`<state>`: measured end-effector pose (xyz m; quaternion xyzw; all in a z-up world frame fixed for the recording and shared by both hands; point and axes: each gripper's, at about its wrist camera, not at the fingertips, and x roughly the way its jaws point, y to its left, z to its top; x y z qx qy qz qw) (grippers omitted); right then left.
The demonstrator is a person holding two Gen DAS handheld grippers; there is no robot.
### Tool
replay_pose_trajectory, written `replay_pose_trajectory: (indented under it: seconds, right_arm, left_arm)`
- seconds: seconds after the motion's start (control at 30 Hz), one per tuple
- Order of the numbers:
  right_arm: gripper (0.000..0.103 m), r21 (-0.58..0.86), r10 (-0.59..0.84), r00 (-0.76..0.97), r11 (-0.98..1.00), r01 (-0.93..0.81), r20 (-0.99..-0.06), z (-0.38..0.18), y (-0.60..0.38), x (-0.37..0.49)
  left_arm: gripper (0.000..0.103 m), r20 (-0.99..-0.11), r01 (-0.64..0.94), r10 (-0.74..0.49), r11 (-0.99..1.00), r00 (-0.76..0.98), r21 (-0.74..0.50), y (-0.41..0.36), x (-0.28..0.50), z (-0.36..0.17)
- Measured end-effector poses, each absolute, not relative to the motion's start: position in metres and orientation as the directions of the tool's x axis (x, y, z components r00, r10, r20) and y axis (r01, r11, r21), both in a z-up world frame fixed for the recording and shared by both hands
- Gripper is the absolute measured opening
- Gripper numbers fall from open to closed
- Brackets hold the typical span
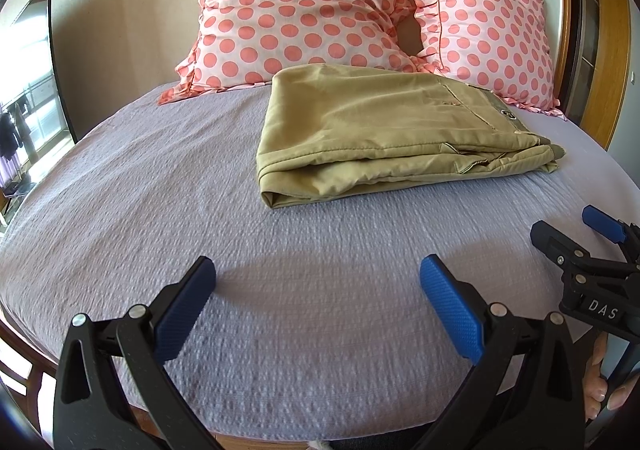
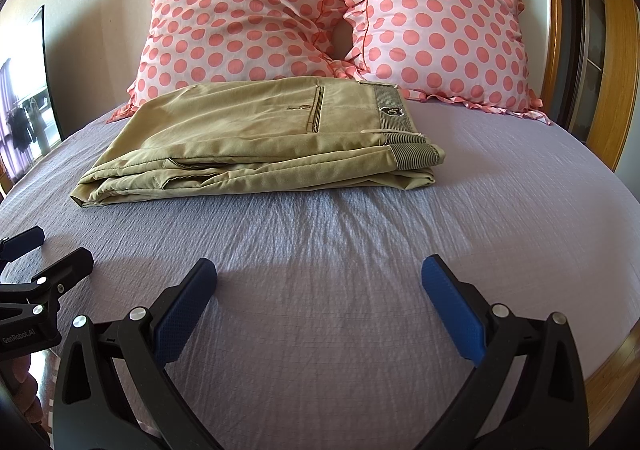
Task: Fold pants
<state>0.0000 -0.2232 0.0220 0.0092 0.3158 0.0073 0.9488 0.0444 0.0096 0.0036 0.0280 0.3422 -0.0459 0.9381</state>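
Observation:
Khaki pants point(image 1: 372, 130) lie folded in a flat stack on the lilac bed sheet point(image 1: 160, 210), just before the pillows; they also show in the right wrist view point(image 2: 256, 138), waistband to the right. My left gripper point(image 1: 318, 270) is open and empty, hovering over the sheet short of the pants. My right gripper point(image 2: 320, 270) is open and empty too, also short of the pants. The right gripper shows at the right edge of the left wrist view point(image 1: 576, 234), and the left gripper at the left edge of the right wrist view point(image 2: 44, 250).
Two pink polka-dot pillows point(image 1: 296, 6) point(image 1: 484, 38) lean on the wall behind the pants; they also show in the right wrist view point(image 2: 244, 14) point(image 2: 436, 22). A wooden bed frame point(image 2: 608, 366) rims the mattress. A window point(image 1: 28, 98) is at the left.

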Motion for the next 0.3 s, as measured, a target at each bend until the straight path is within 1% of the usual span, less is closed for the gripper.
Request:
replay_pose_trajectory:
  seconds: [0.3]
  right_arm:
    - [0.102,0.022,0.019,0.8,1.0,-0.008,-0.599,0.0218,-0.2231,0.0001]
  left_arm:
    - [0.101,-0.647,0.103,-0.065,0.994,0.76,0.021,0.0088,0.0444,0.0036]
